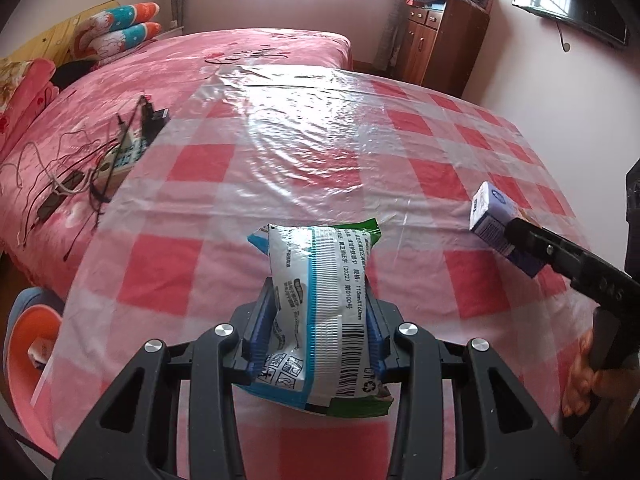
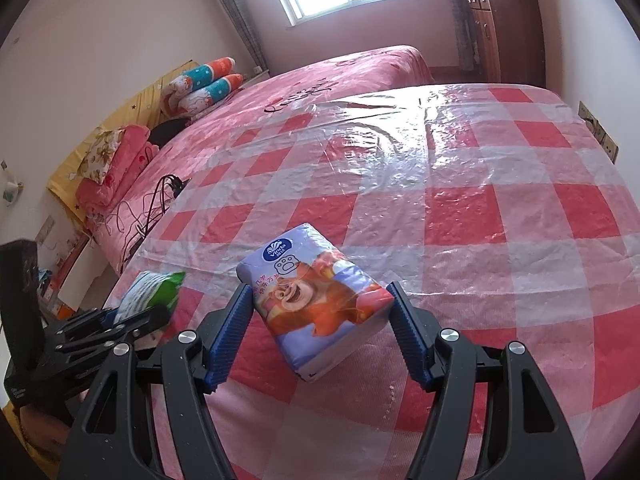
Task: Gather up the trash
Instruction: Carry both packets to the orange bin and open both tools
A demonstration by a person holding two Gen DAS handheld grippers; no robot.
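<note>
My left gripper [image 1: 320, 300] is shut on a white, blue and green snack wrapper [image 1: 320, 304] and holds it above the pink checked table cover [image 1: 304, 152]. My right gripper [image 2: 320, 296] is shut on a purple tissue pack with a cartoon bear [image 2: 316, 300], also above the cover. The tissue pack [image 1: 494, 218] and right gripper show at the right edge of the left wrist view. The wrapper [image 2: 154, 290] and left gripper show at the lower left of the right wrist view.
A bed with a pink spread [image 1: 200, 64] lies left of the table, with cables and a power strip [image 1: 116, 152] on it. An orange bin [image 1: 30, 356] stands on the floor at lower left. A wooden cabinet [image 1: 444, 40] stands at the back.
</note>
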